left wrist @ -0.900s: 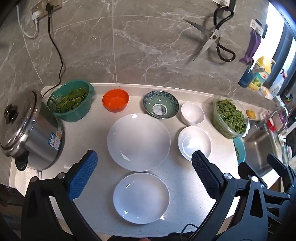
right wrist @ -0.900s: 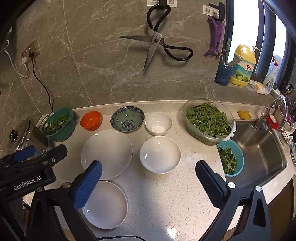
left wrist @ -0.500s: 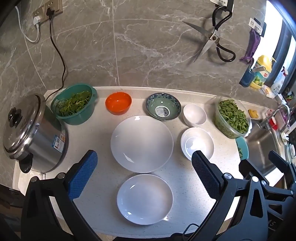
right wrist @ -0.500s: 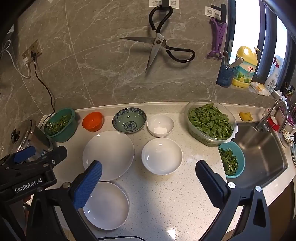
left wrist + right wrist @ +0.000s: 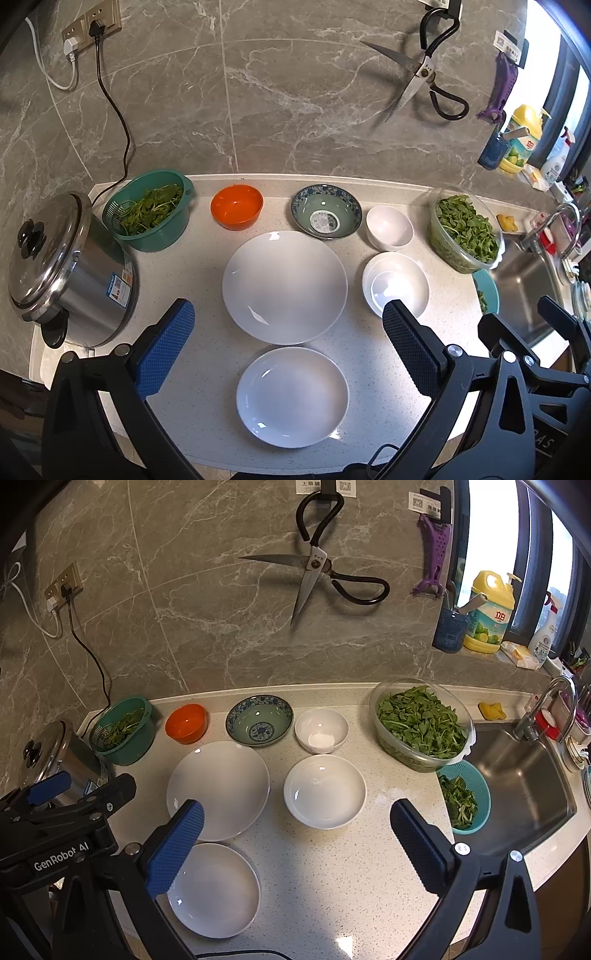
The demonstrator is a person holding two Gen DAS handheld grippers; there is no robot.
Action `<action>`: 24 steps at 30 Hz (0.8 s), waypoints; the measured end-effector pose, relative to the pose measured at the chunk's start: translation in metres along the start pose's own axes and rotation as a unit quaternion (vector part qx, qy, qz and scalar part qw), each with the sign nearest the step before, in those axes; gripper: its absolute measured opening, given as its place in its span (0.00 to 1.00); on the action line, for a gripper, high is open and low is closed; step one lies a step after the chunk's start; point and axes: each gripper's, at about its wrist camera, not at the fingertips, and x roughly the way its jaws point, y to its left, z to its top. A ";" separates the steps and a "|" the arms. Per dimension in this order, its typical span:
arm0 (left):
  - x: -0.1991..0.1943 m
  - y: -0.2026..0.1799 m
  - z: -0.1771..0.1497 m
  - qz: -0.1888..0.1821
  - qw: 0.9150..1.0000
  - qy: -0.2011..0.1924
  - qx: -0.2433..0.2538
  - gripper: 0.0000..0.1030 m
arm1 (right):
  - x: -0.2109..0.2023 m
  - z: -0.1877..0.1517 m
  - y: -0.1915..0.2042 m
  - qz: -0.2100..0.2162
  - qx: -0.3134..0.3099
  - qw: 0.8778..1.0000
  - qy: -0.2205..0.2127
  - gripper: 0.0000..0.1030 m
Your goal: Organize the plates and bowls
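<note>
A large white plate [image 5: 284,286] lies mid-counter, with a smaller white plate [image 5: 291,397] in front of it near the edge. A wide white bowl [image 5: 395,284] sits to their right. Behind stand an orange bowl [image 5: 236,206], a blue-patterned green bowl [image 5: 327,212] and a small white bowl [image 5: 388,228]. My left gripper [image 5: 288,347] is open and empty, hovering above the small plate. My right gripper [image 5: 295,845] is open and empty, above the counter in front of the wide white bowl [image 5: 325,792]; the large plate [image 5: 218,790] and small plate [image 5: 214,890] lie at its left.
A steel pot [image 5: 62,273] stands at the left. A green colander of greens [image 5: 149,210] is beside it. A clear bowl of greens [image 5: 421,723] and a teal strainer [image 5: 465,797] sit by the sink [image 5: 524,790]. Scissors [image 5: 314,568] hang on the wall.
Both grippers have drawn back and up slightly, so the dishes sit a little lower and farther in view. Nothing on the counter has moved. Both stay open.
</note>
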 end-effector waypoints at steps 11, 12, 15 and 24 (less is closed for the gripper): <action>-0.003 0.004 0.009 -0.006 1.000 0.003 -0.003 1.00 | 0.000 0.000 0.000 0.002 0.002 1.000 -0.001 1.00; -0.002 0.005 0.010 -0.006 1.000 0.003 -0.004 1.00 | 0.000 0.000 -0.001 0.002 0.002 1.000 -0.001 1.00; -0.003 0.006 0.012 -0.006 1.000 0.003 -0.005 1.00 | 0.000 0.000 -0.001 0.003 0.002 1.000 0.000 1.00; -0.003 0.005 0.014 -0.006 1.000 0.003 -0.007 1.00 | 0.000 -0.001 -0.001 0.003 0.002 1.000 -0.001 1.00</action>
